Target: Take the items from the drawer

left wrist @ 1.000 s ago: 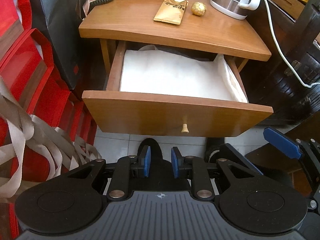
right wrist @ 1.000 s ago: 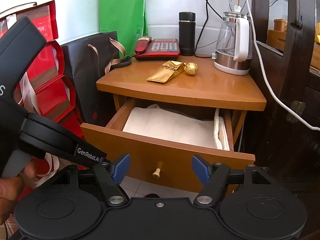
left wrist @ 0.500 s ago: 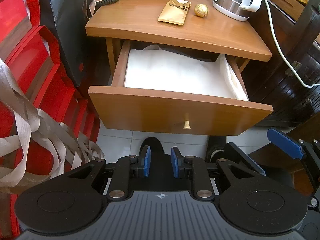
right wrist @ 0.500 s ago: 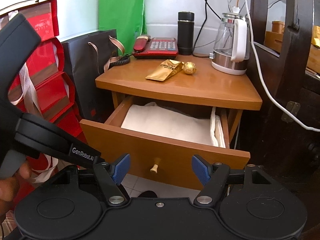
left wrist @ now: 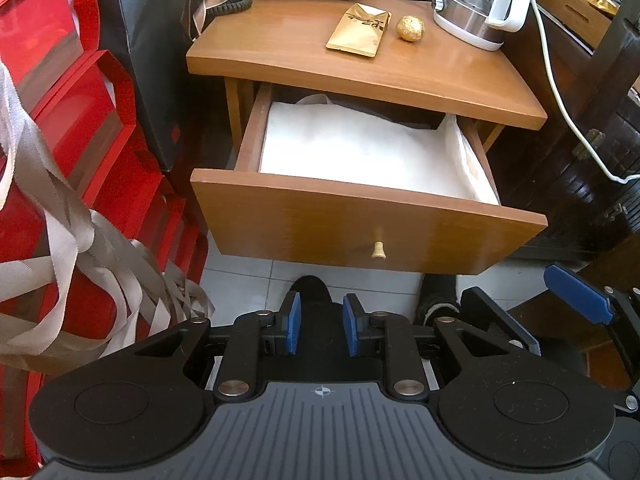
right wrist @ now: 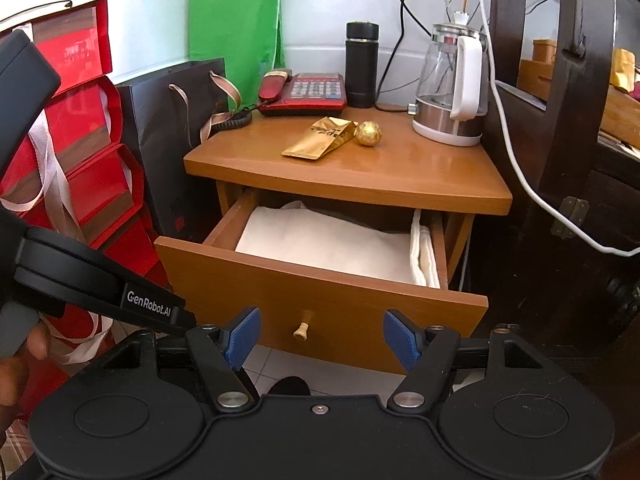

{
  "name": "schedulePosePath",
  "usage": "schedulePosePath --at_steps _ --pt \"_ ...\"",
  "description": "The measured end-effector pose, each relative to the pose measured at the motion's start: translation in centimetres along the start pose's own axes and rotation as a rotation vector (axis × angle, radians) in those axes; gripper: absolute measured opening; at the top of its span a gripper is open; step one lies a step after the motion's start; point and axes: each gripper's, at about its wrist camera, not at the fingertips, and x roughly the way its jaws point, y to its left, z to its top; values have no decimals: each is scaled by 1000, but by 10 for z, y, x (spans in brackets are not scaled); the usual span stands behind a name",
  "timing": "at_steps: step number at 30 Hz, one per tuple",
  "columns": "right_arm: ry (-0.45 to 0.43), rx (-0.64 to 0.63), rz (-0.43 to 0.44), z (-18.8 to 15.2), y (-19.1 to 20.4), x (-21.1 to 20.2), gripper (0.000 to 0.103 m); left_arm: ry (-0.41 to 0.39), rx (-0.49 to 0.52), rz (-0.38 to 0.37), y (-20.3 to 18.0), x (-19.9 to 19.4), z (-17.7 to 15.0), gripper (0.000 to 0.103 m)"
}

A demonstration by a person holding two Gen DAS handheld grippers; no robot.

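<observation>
The wooden nightstand's drawer [left wrist: 360, 224] [right wrist: 320, 296] is pulled open, with a small knob [left wrist: 378, 250] on its front. A folded white cloth [left wrist: 360, 152] [right wrist: 328, 242] lines it; nothing else shows inside. A gold packet [left wrist: 358, 30] [right wrist: 320, 138] and a gold foil ball [left wrist: 410, 29] [right wrist: 368, 134] lie on the tabletop. My left gripper [left wrist: 319, 330] is below and in front of the drawer, its fingers nearly together and empty. My right gripper [right wrist: 322, 338] is open and empty, level with the drawer front.
A red telephone [right wrist: 304, 94], a black flask [right wrist: 361, 64] and a glass kettle [right wrist: 452, 88] with a white cord stand at the tabletop's back. Red gift bags [left wrist: 60, 140] with ribbons and a black bag [right wrist: 176, 136] crowd the left. Dark wooden furniture [right wrist: 560, 200] stands right.
Both grippers have drawn back and shifted left, so the nightstand sits further right in the left wrist view. Jaw openings are unchanged.
</observation>
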Motion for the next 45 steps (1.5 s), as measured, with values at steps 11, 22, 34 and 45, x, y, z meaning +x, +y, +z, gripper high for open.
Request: schedulePosePath --at_steps 11,22,34,45 --pt "10 -10 -12 -5 3 -5 66 -16 12 33 -2 -9 -8 25" --pt "18 -5 -22 -6 3 -12 66 -40 25 44 -6 -18 -12 38" --pt "22 14 -31 -7 0 -15 72 -68 12 68 -6 -27 -16 57" --pt "32 33 -41 -7 -3 -14 82 -71 21 69 -7 -29 -16 61"
